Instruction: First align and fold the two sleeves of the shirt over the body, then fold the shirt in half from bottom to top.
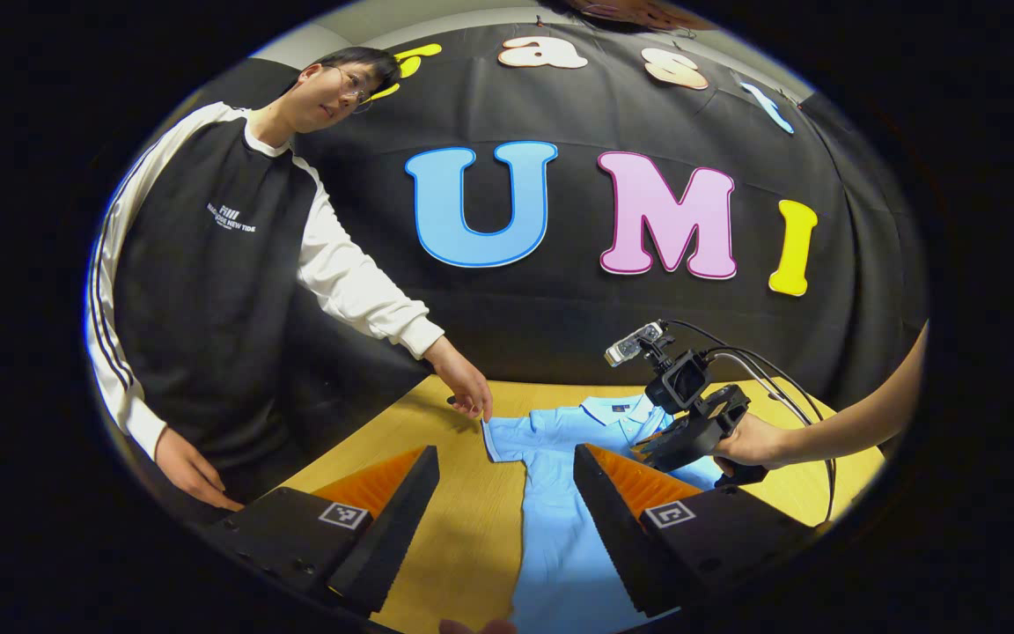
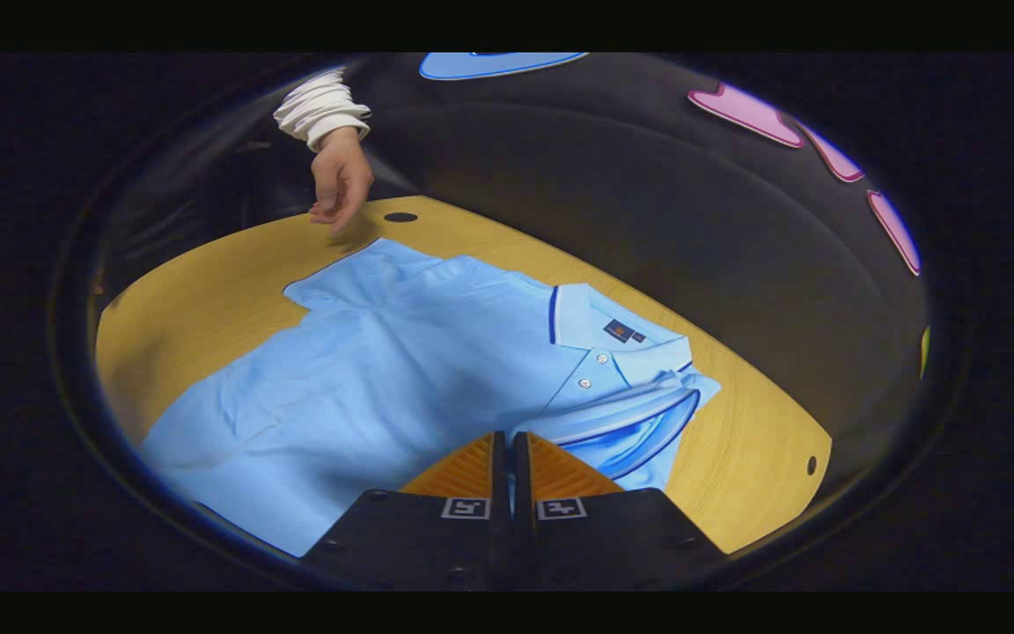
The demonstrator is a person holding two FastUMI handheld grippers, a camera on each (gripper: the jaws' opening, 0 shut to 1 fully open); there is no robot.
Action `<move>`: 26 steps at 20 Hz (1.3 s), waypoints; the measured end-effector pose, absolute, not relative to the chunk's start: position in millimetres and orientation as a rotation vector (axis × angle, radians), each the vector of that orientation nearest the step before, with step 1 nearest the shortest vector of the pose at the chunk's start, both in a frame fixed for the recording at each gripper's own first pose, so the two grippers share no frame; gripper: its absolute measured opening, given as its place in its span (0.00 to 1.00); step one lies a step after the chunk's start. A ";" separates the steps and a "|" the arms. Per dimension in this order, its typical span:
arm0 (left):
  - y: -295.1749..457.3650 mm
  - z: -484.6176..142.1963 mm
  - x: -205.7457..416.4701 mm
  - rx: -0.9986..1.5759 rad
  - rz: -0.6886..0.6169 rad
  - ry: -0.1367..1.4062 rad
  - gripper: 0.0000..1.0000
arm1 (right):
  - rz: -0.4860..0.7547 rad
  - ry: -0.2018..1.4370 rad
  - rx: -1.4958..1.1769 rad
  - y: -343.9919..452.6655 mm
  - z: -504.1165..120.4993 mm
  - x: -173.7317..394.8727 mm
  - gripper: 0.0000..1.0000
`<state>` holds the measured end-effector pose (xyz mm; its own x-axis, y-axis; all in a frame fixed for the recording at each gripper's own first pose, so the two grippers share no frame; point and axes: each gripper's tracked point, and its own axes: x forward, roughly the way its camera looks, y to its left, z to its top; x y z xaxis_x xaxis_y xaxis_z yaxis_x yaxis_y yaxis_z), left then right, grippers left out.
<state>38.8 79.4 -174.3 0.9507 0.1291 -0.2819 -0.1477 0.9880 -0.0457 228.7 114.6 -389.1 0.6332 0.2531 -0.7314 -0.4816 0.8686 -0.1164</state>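
A light blue polo shirt (image 2: 401, 370) lies flat, front up, on a wooden table (image 2: 208, 273), its collar (image 2: 613, 335) toward the booth wall. My right gripper (image 2: 508, 440) is shut on the near sleeve (image 2: 639, 418), which is lifted and curled in over the chest. The far sleeve (image 2: 366, 273) lies spread out flat. In the left gripper view my left gripper (image 1: 505, 458) hangs open above the shirt (image 1: 551, 537) with nothing between its fingers. Farther off, a hand holds the right gripper (image 1: 648, 445) low over the shirt's shoulder.
A person in a black and white top stands at the table's left side, one hand (image 1: 467, 387) touching the far sleeve's tip, also seen as a hand (image 2: 340, 180) over the table edge. Small dark holes (image 2: 400, 217) mark the tabletop.
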 end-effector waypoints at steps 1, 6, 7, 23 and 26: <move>79.7 -173.7 39.0 -0.065 0.140 0.279 0.98 | 0.428 0.782 -0.310 114.5 -389.4 228.8 0.05; 79.6 -173.9 40.5 -0.075 0.149 0.274 0.98 | 0.446 0.786 -0.364 118.4 -394.9 233.9 0.05; 79.6 -173.6 40.9 -0.076 0.150 0.272 0.98 | 0.457 0.785 -0.394 119.7 -395.7 232.0 0.05; 78.7 -173.1 36.8 -0.082 0.146 0.269 0.98 | 0.381 0.520 -0.225 86.1 -278.4 251.1 0.90; 72.4 -167.1 43.6 -0.082 0.117 0.250 0.98 | 0.268 0.376 -0.070 42.9 -210.2 247.7 0.98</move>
